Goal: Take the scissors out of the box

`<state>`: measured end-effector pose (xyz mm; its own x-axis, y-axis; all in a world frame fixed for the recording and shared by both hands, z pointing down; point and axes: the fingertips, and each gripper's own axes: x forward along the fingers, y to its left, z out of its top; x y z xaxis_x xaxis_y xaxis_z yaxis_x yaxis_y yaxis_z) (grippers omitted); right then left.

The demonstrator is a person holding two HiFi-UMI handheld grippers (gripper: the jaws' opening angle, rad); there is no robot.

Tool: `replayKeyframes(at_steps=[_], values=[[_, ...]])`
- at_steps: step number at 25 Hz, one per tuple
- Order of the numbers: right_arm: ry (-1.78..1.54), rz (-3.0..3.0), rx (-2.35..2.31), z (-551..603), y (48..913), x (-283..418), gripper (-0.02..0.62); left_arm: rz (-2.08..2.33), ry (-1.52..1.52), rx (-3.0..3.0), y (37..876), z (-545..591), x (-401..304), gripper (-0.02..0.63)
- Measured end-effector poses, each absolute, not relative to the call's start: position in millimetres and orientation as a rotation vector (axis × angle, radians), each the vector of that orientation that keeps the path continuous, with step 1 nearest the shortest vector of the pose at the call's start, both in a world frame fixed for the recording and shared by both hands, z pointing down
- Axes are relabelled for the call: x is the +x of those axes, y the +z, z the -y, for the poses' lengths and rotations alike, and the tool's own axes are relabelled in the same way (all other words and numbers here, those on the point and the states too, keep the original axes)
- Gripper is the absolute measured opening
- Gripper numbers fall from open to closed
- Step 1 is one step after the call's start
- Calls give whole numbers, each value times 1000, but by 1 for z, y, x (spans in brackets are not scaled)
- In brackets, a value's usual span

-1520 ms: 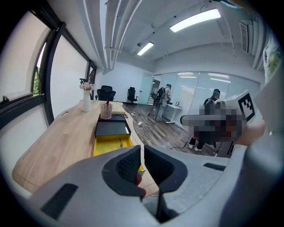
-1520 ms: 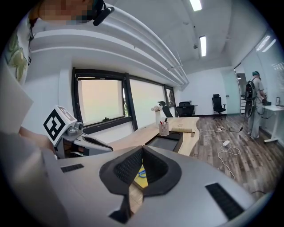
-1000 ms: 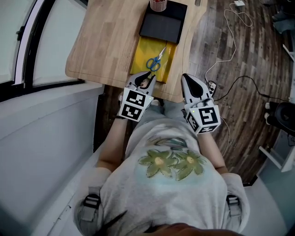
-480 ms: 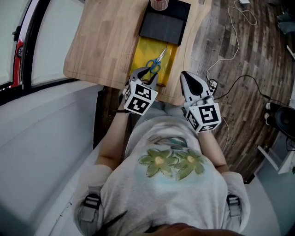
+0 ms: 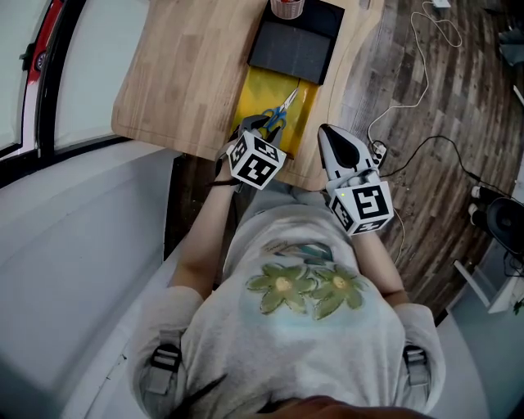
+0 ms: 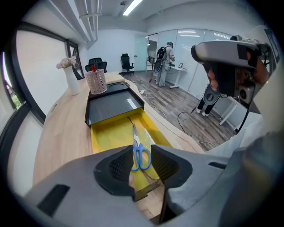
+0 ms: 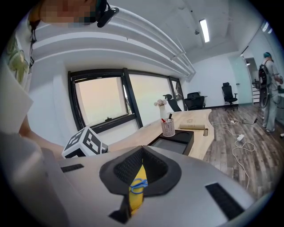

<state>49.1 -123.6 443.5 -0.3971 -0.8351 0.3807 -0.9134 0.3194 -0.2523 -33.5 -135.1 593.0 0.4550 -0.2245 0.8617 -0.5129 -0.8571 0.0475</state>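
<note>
The blue-handled scissors [image 5: 274, 115] lie in the yellow box [image 5: 255, 92] on the wooden desk [image 5: 192, 74], blades pointing away from me. My left gripper [image 5: 250, 126] hovers over the box's near end, open, with the scissors' handles [image 6: 141, 156] showing in the gap between its jaws and nothing held. My right gripper [image 5: 327, 132] is off to the right at the desk's near edge, shut and empty. Through the hollow of its jaws the right gripper view shows the scissors [image 7: 139, 184] and the yellow box [image 7: 135, 198].
The box's black lid [image 5: 293, 47] lies just beyond the yellow box, with a mesh pen cup [image 5: 283, 8] behind it. A white vase [image 6: 72, 80] stands at the far left of the desk. Cables [image 5: 413, 57] trail over the floor to the right.
My left gripper has moved forward from the desk's near edge to above the near end of the yellow box. The right gripper has hardly moved.
</note>
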Motion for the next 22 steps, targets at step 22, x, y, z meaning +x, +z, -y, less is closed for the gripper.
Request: replayKeyframes(at_steps=[22], values=[[712, 2392, 1571, 147, 461, 55, 8, 485, 1526, 2242, 651, 141, -29, 104]])
